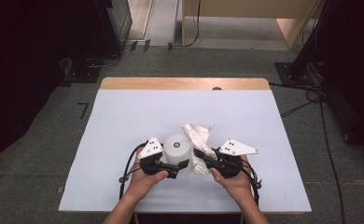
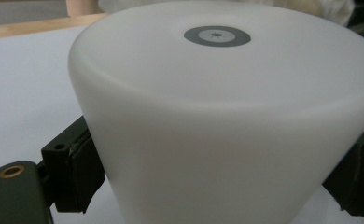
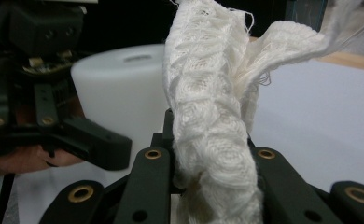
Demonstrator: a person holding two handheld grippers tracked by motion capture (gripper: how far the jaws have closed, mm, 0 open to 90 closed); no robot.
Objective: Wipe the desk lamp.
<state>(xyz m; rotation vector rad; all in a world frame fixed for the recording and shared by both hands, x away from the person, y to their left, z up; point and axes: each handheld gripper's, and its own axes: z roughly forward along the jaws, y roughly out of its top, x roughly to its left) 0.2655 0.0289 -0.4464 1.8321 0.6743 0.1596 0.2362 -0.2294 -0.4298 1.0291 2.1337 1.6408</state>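
The white cup (image 1: 178,148), standing upside down on the desk (image 1: 124,121), was clamped by the left hand-held gripper (image 1: 176,168), while the white cloth (image 1: 198,140) was pinched by the right hand-held gripper (image 1: 199,154), so the cup probably needed to be held steady and wiped with gentle pressure.

Black tool (image 1: 179,166) bodies, grey triangular plates, brass screws, black cables
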